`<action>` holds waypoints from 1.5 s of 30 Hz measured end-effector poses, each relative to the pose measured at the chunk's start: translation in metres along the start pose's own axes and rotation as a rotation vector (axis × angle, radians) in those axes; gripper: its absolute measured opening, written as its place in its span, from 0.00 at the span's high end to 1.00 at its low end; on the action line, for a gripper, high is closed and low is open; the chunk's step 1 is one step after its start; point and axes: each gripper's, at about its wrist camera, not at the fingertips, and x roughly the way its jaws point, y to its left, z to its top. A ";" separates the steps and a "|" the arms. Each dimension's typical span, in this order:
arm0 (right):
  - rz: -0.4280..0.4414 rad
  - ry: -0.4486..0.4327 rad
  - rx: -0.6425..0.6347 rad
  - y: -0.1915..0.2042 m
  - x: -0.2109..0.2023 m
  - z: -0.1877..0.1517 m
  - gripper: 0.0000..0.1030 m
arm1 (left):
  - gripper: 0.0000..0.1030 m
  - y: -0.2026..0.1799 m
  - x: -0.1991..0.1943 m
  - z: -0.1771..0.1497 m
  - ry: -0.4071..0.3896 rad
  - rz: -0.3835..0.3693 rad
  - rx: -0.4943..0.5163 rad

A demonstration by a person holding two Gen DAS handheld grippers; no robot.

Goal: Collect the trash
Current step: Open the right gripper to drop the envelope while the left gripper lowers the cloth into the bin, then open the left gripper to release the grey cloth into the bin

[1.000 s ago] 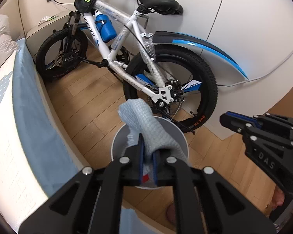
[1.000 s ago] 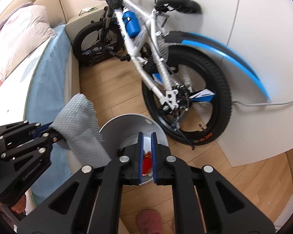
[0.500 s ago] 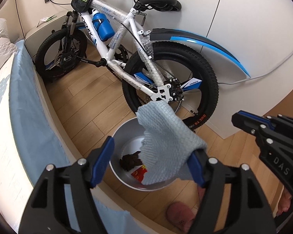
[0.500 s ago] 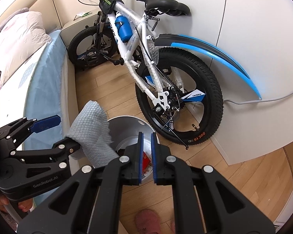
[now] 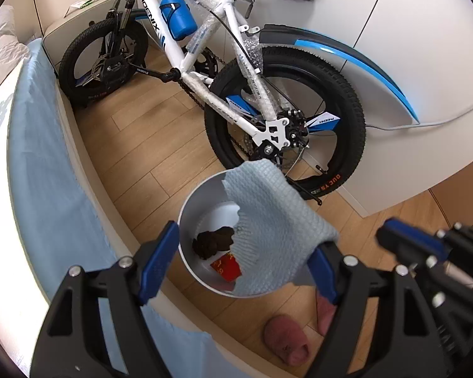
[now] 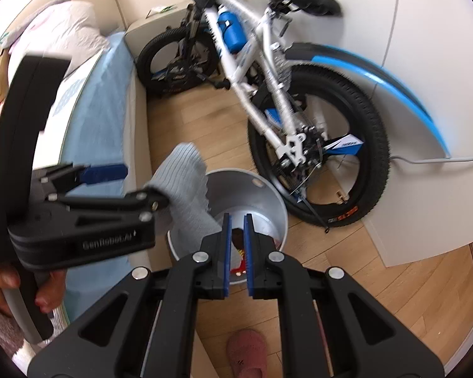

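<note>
One second back your left gripper (image 5: 236, 261) was clamped on the pale blue cloth (image 5: 274, 226); now its fingers (image 5: 159, 261) stand wide, and the cloth is only draped over the right-hand finger, hanging above the grey bin (image 5: 186, 220). It hasn't dropped: part of it overhangs the bin's right rim. Inside the bin you can see a dark crumpled lump (image 5: 216, 241) and a red wrapper (image 5: 226, 267). Your right gripper (image 6: 237, 252) sits near the bin with fingers narrow and nothing between them. Judgement: release is done, but the cloth may snag; a shake or tilt over the bin mouth looks needed. Bicycle (image 5: 236, 78) stands just beyond, on the far side
</note>
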 end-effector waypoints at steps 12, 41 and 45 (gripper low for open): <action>0.086 0.024 -0.026 0.017 0.013 -0.011 0.93 | 0.26 0.006 0.005 0.002 0.021 -0.003 0.011; 0.041 0.021 -0.022 0.013 0.024 0.001 0.93 | 0.20 0.019 0.018 0.001 0.143 -0.066 -0.016; 0.039 0.015 -0.023 0.011 0.020 0.001 0.93 | 0.20 0.014 0.032 -0.001 0.229 0.023 0.003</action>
